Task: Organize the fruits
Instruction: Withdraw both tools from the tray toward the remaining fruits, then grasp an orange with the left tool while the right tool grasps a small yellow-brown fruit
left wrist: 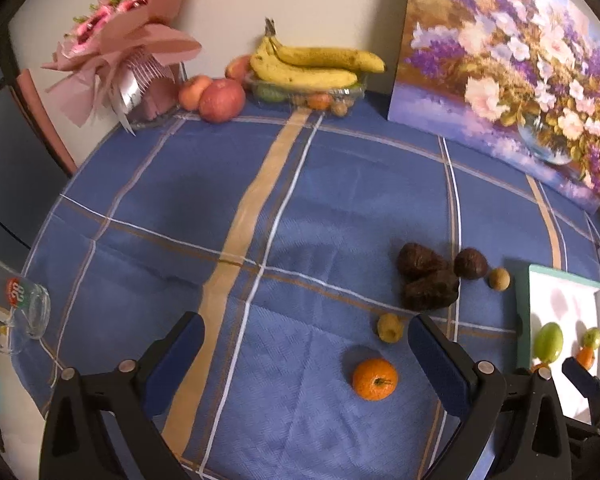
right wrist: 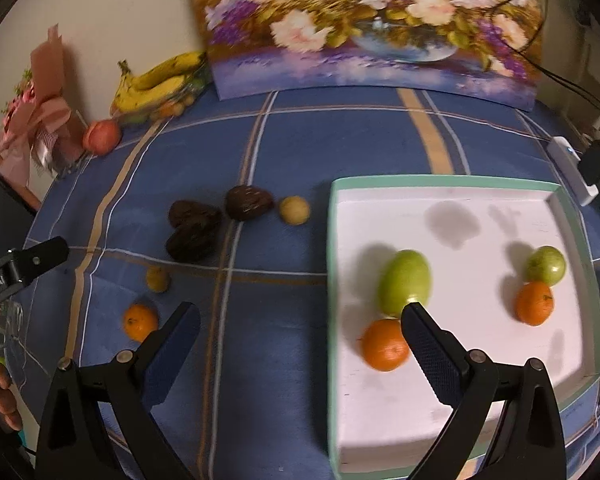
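A white tray with a green rim (right wrist: pixel 440 179) (left wrist: pixel 524 300) lies on the blue tablecloth at the right. In it lie two green fruits (right wrist: pixel 406 282) (right wrist: pixel 546 266) and two oranges (right wrist: pixel 384 345) (right wrist: pixel 534 303). Loose on the cloth are an orange (left wrist: pixel 375 379) (right wrist: pixel 140 322), two small yellow fruits (left wrist: pixel 390 327) (left wrist: pixel 499 279), and three dark brown fruits (left wrist: pixel 430 280) (right wrist: pixel 198 228). My left gripper (left wrist: pixel 306 344) is open and empty, the loose orange lying just inside its right finger. My right gripper (right wrist: pixel 300 326) is open and empty over the tray's left edge.
Bananas (left wrist: pixel 316 65) on a clear container and apples (left wrist: pixel 221 100) sit at the back by the wall. A flower painting (left wrist: pixel 508 60) leans at the back right, a pink bouquet (left wrist: pixel 120 40) at the back left. A glass mug (left wrist: pixel 16 304) lies at the table's left edge.
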Demonstrator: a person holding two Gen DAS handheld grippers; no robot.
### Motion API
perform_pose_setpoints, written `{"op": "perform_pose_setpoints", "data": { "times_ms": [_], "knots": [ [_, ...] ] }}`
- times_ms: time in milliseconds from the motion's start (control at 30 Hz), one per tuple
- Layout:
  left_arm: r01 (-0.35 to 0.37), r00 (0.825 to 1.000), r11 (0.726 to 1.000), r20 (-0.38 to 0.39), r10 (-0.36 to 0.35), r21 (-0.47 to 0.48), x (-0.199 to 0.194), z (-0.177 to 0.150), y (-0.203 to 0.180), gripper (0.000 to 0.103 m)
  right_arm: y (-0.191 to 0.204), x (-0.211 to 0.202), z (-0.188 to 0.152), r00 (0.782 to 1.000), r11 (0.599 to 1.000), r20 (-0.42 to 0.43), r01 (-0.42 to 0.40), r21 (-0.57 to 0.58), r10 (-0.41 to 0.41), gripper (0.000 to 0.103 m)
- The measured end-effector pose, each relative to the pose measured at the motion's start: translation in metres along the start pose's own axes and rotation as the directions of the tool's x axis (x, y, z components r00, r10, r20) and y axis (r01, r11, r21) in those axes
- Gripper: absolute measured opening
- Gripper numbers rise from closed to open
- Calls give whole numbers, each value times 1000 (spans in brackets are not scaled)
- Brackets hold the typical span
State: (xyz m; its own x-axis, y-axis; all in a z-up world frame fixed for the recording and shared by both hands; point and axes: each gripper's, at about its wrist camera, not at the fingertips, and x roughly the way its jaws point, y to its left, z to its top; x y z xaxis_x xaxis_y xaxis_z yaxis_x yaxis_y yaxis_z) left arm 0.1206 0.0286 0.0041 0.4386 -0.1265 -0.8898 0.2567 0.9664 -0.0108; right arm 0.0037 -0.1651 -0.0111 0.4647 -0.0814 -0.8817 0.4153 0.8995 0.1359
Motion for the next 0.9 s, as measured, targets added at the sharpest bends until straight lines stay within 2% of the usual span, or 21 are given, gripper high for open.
{"op": "perform_pose_setpoints", "data": {
  "times_ms": [167, 300, 333, 400, 533, 600, 800, 900],
  "knots": [
    [20, 997, 1000, -72, -20, 8, 24, -7, -4, 103, 12, 9, -3, 1000, 1000, -31, 8, -15, -8, 100],
    [80, 985, 997, -155, -81, -7, 47, -16, -10, 100, 10, 13, -4, 999, 1000, -49, 20, -6, -21, 100],
    [103, 979, 995, -174, -104, -13, 51, -18, -12, 97, 9, 13, -5, 999, 1000, -49, 24, -4, -24, 100],
    [137, 971, 990, -198, -137, -16, 56, -22, -16, 85, 6, 12, -4, 998, 1000, -50, 30, 4, -30, 100],
    [178, 959, 984, -223, -173, 6, 57, -27, -28, 74, 0, 10, -4, 998, 999, -51, 38, 17, -37, 100],
    [196, 954, 980, -233, -188, 14, 57, -29, -33, 62, -1, 8, -4, 998, 999, -50, 42, 21, -41, 100],
    [189, 952, 981, -256, -170, 50, 59, -35, -42, 40, -4, 4, -3, 998, 999, -47, 46, 28, -45, 100],
    [197, 954, 979, -243, -177, 59, 54, -35, -43, 38, -2, 2, -2, 998, 999, -46, 48, 26, -47, 100]
  ]
}}
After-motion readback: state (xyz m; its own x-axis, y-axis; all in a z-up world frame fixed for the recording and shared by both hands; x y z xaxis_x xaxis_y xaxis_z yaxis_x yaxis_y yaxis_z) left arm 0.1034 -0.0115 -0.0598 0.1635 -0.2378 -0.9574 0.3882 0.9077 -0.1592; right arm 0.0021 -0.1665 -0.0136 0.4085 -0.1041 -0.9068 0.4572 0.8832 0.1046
